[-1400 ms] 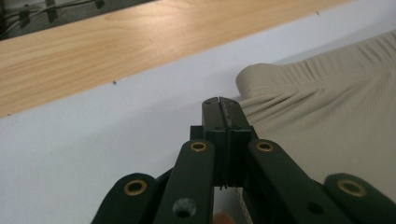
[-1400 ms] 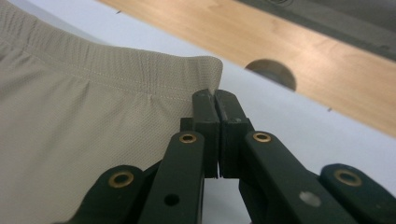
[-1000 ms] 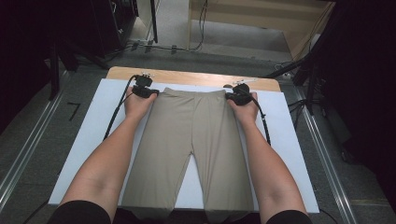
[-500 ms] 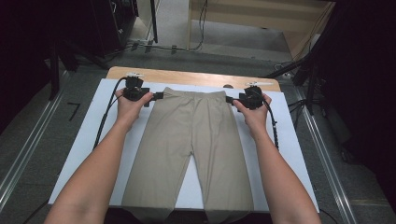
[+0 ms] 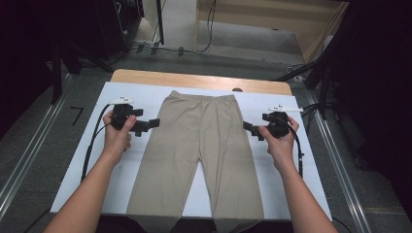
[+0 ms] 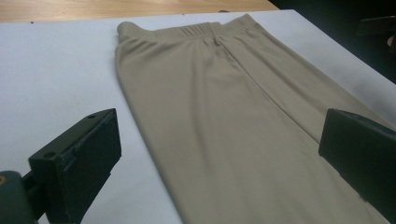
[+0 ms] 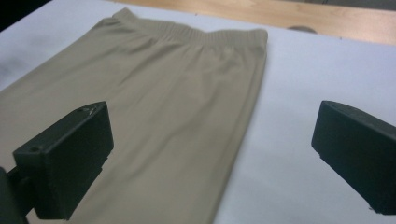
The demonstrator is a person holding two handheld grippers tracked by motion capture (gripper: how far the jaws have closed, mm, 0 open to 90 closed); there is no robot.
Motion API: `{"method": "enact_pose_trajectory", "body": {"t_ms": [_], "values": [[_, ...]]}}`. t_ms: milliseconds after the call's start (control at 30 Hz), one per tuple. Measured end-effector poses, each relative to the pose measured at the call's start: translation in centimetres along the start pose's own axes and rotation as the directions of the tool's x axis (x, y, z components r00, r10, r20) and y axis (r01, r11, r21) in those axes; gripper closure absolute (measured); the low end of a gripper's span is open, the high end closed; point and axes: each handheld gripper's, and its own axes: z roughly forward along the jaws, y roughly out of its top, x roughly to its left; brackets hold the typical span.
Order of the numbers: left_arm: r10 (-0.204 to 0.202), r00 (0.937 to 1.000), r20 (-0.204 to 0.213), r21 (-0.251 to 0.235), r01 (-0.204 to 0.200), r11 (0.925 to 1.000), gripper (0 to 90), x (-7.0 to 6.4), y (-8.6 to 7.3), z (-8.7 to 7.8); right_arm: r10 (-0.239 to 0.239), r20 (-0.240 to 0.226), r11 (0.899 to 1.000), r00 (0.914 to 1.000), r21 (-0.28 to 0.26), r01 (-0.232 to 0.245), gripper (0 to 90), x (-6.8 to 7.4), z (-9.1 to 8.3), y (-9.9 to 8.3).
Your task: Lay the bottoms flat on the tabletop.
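Since a second ago I have let go of the waistband and drawn both hands out and down: my left tongs (image 5: 154, 122) now hang just off the left side of the trousers (image 5: 201, 145), my right tongs (image 5: 248, 127) just off the right side, both spread wide and holding nothing. The trousers lie flat on the white sheet (image 5: 77, 165) that covers the bench, waistband (image 6: 187, 31) toward the far edge where bare wood (image 5: 145, 76) shows, legs running over the near edge. I judge the next grab is at the hip edges, for a fold. If I close too high above the sheet I take nothing; too deep and I pinch the sheet with the cloth. Uneven pulls would skew the waistband or rumple the smooth front, and the hanging legs could drag the whole thing toward me.
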Motion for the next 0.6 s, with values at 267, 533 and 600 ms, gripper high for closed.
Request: {"method": "enact_pose_trajectory", "body": {"t_ms": [267, 533, 600], "values": [[0.037, 0.9987, 0.035, -0.023, -0.036, 0.9991, 0.0, -3.5, -4.3, -3.9, -0.074, 0.017, 0.997, 0.9971, 0.010, 0.074, 5.2, 3.5, -4.2, -4.9], [0.083, 0.9948, 0.059, -0.026, -0.082, 0.9963, 0.0, -7.1, -8.9, -7.7, -0.083, 0.045, 0.995, 0.9956, 0.061, 0.080, 39.1, 6.2, -8.5, -10.6], [0.088, 0.9945, 0.056, -0.028, -0.087, 0.9958, 0.0, -7.7, -10.1, -8.6, -0.091, 0.039, 0.993, 0.9951, 0.074, 0.088, 43.6, 6.8, -9.5, -12.2]]}}
